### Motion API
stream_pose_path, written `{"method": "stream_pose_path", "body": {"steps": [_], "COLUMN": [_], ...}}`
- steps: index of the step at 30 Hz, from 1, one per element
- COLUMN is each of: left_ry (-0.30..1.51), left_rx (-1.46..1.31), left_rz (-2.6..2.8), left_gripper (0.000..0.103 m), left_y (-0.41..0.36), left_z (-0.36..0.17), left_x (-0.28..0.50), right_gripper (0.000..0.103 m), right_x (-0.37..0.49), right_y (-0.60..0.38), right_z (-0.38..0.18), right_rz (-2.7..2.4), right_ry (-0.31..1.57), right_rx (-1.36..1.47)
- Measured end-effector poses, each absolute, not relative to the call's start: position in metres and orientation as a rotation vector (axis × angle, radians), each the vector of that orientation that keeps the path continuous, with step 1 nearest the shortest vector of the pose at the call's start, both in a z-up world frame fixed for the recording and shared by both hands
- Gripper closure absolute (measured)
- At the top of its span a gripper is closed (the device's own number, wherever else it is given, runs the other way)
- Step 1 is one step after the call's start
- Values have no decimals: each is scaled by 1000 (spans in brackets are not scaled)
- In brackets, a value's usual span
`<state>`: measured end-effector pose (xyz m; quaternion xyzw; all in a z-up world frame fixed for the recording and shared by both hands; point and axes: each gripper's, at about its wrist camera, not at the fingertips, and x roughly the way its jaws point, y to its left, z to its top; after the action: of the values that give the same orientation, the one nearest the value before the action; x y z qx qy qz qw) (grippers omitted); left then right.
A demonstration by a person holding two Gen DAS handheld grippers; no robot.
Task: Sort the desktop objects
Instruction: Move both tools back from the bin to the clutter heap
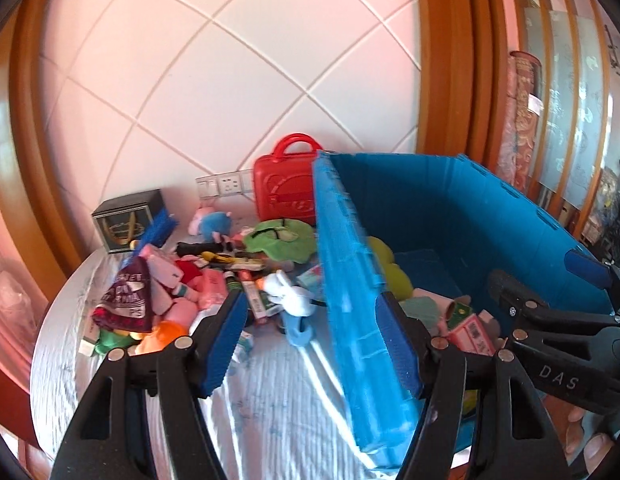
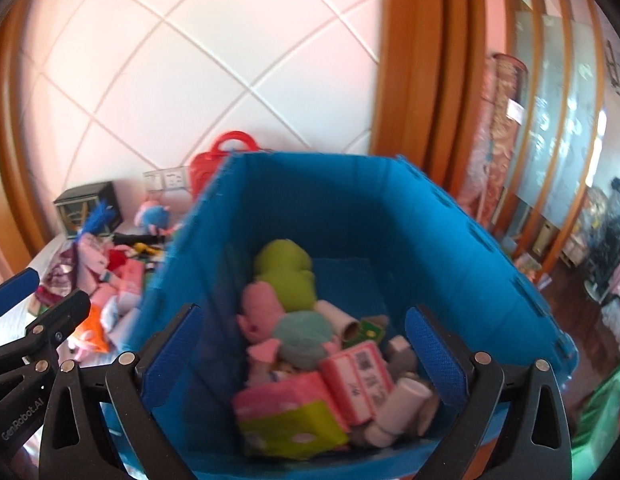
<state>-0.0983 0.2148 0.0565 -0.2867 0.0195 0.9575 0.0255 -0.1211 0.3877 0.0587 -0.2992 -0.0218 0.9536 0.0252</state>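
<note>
left gripper (image 1: 315,336) spread wide with nothing held, straddling the near wall of the blue crate (image 1: 349,272); right gripper (image 2: 302,354) likewise spread and bare, hovering over the crate's inside. within: green plush (image 2: 286,272), pink plush (image 2: 260,312), pink box (image 2: 359,380). left of crate on the white cloth (image 1: 270,392): toy pile (image 1: 182,280), red case (image 1: 284,192).

Blue bin (image 1: 461,216) top open; toy pile (image 1: 198,280) alongside
</note>
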Motion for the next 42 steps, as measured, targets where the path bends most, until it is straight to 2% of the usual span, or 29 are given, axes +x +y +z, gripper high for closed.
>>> {"method": "stream_pose_path", "body": {"steps": [11,19,32,42], "left_ry": [-9,-40,-59,-101], "left_rx": [-947,-1036,-1154,-1278], "left_rz": [3079,3119,3017,2904], "left_gripper": [37,37,37,37], "left_y": [108,30,-65,-84], "left_z": [47,22,-41,-94], "left_x": [-86,-80,-74,-89], "right_gripper": [0,0,0,0], "right_x": [-130,-130,-123,-122], "right_y": [272,196,116,103], "right_z": [59,43,-17,-70], "right_rz": [3081,3129,3088,2981], "right_ry": [-163,-218,-169,-158], "right_rx": [-961,-1026,-1161,-1312]}}
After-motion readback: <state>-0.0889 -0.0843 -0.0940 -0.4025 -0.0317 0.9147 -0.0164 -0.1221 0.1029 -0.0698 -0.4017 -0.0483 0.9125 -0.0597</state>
